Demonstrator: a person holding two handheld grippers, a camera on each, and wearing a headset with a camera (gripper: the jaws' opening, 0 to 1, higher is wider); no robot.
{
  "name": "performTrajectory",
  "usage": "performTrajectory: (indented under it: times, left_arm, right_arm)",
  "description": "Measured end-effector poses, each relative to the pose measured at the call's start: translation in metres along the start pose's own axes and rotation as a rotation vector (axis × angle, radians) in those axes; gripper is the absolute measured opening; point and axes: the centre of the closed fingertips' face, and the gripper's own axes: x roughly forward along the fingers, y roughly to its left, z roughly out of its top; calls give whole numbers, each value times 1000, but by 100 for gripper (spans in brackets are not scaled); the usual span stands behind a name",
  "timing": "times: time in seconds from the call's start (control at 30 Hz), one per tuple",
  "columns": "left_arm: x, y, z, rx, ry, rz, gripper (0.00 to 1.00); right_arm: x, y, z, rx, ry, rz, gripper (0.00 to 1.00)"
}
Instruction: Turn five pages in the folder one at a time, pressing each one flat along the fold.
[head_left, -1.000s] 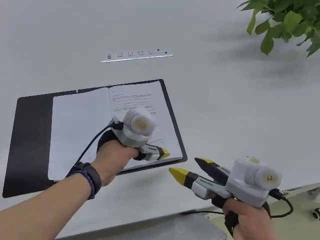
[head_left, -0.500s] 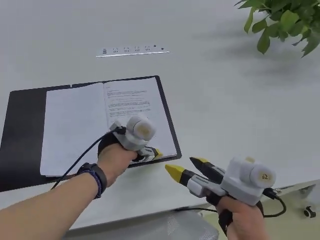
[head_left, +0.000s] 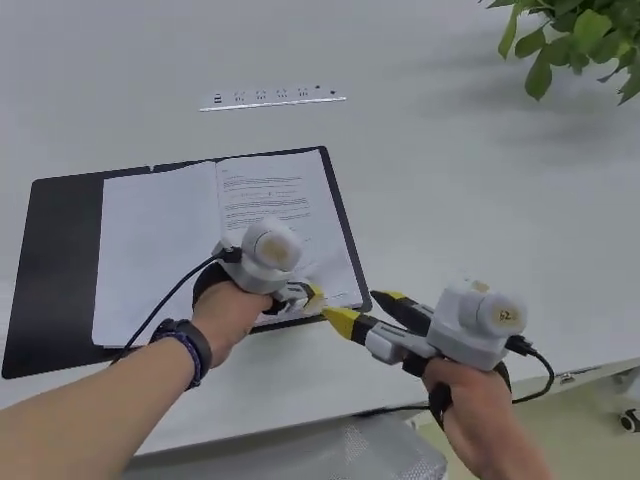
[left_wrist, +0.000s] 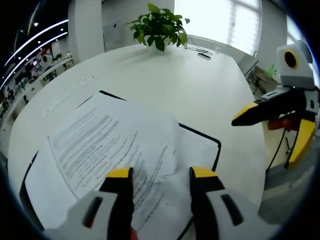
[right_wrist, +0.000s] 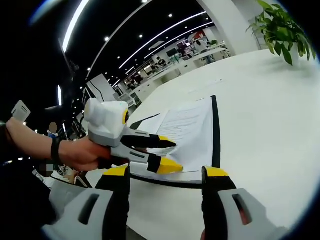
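Even, bright lighting; soft plant (head_left: 580, 35) shadow near the table's (head_left: 440, 200) far right corner; fisheye bending and window (left_wrist: 225, 20) glare in the gripper views.

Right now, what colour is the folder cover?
Black. The folder cover shows best in the head view, bordering the white pages.

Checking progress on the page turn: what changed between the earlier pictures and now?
The right gripper moved in toward the near right corner of the folder. Its fingers are open and now close to the left gripper. The left gripper stayed over the lower corner of the right page, fingers open. No page has turned over, and the folder still lies open.
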Motion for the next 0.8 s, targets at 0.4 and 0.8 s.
performTrajectory:
  times: [0.4, 0.8]
  left_arm:
    - [-3, -1, -3, -15, -16, -1, 41]
    - [-7, -3, -9, -19, -21, 3, 40]
  right_arm:
    - [47, -28, 29, 95, -57, 19, 57]
    - [71, -20, 33, 123, -24, 61, 52]
